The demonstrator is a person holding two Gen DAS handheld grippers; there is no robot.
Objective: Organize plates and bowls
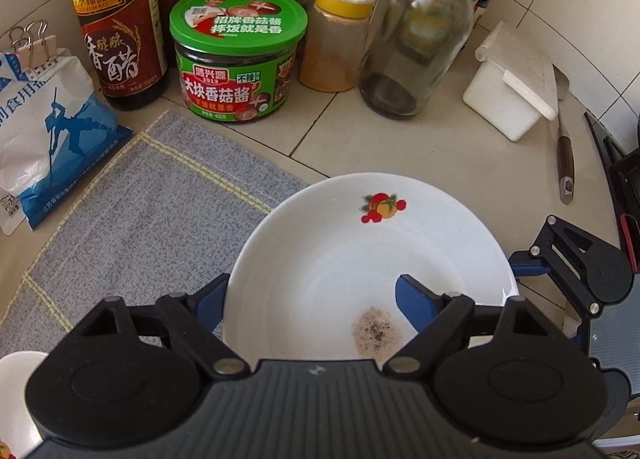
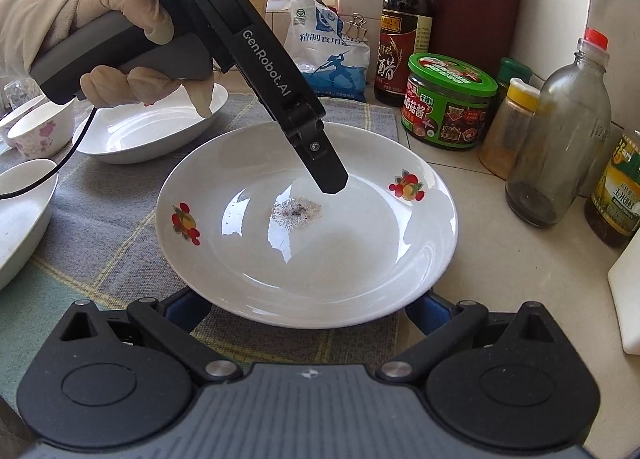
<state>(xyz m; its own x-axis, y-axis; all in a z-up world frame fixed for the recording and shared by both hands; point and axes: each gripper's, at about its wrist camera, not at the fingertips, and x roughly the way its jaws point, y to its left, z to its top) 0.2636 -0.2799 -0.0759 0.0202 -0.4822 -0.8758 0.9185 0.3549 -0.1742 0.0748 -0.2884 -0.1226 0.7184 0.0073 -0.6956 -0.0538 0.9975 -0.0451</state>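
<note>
The left hand-held gripper (image 1: 310,299) holds the white plate (image 1: 372,259) by its rim: one finger lies inside the plate near a small patch of dark crumbs (image 1: 376,329), the other sits outside the rim on the mat side. In the right wrist view the same gripper comes down from the upper left, gripped by a gloved hand (image 2: 120,43), with its visible finger (image 2: 326,167) pressed into the plate (image 2: 306,227).

The right hand-held gripper (image 2: 306,305) stands open, its blue-padded fingers spread on either side of the plate's near rim, partly hidden under it; whether they touch it I cannot tell.

The plate has fruit decals and lies across the edge of the grey woven mat (image 2: 100,227), half on the mat, half over the tiled tabletop (image 2: 500,259). Another white dish (image 2: 148,131) rests on the mat behind it, with a flowered bowl (image 2: 40,131) and a further dish (image 2: 20,215) toward the mat's left edge.

Along the tabletop's back edge stand a bag of salt (image 1: 52,131), a vinegar bottle (image 1: 116,27), a green-lidded jar (image 1: 238,59), a yellow-capped spice jar (image 1: 336,39) and a clear glass bottle (image 1: 416,39).
</note>
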